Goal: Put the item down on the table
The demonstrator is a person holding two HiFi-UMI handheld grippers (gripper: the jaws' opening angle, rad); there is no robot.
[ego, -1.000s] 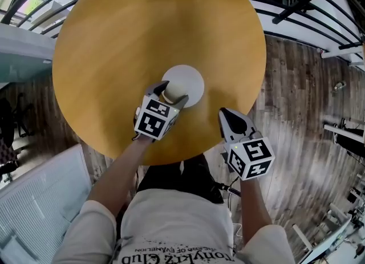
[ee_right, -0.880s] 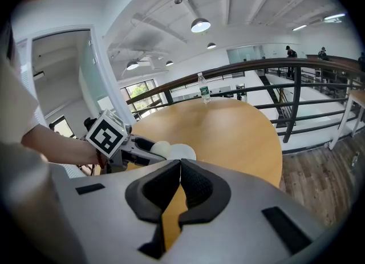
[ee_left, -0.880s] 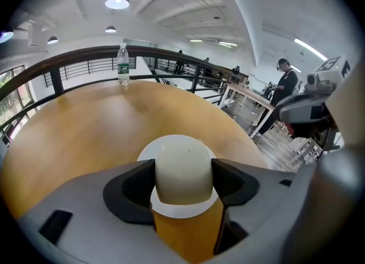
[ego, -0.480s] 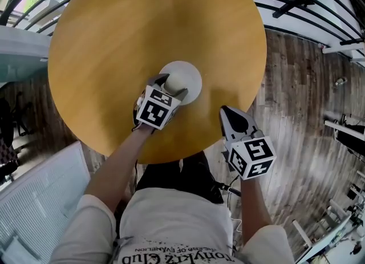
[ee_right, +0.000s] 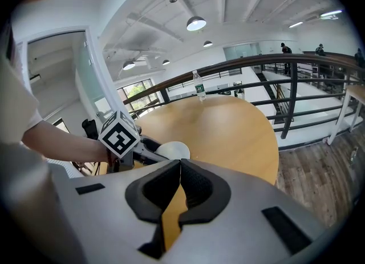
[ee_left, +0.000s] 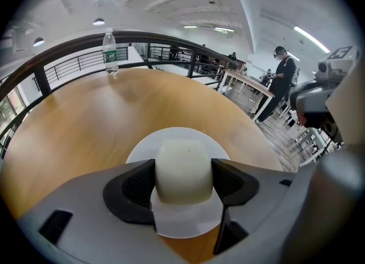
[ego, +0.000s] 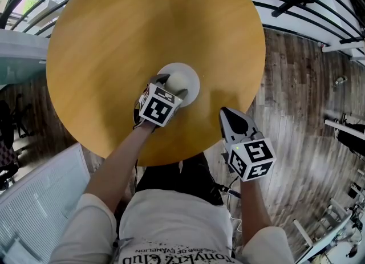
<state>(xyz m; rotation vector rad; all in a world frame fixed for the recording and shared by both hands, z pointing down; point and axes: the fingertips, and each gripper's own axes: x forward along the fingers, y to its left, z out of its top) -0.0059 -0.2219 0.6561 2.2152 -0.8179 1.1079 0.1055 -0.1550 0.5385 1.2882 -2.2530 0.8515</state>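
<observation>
A cream cup [ee_left: 183, 166] sits between the jaws of my left gripper [ee_left: 183, 182], which is shut on its sides. It is over a white saucer [ee_left: 177, 226] on the round wooden table [ego: 142, 29]; whether cup and saucer touch cannot be told. From the head view the cup [ego: 178, 80] shows just past the left gripper [ego: 173, 85], over the saucer [ego: 193, 79] near the table's front. My right gripper [ego: 226, 112] is shut and empty at the table's front right edge. In its own view the right gripper [ee_right: 180, 165] points across the table toward the saucer [ee_right: 175, 150].
A clear water bottle [ee_left: 110, 52] stands at the table's far edge, also seen as the bottle [ee_right: 198, 92] from the right. A dark railing [ee_right: 285, 69] curves behind the table. Wooden floor [ego: 302, 103] lies to the right. A person [ee_left: 280, 83] stands far off.
My left gripper has moved a little forward over the saucer with the cup in it. The right gripper has hardly moved.
</observation>
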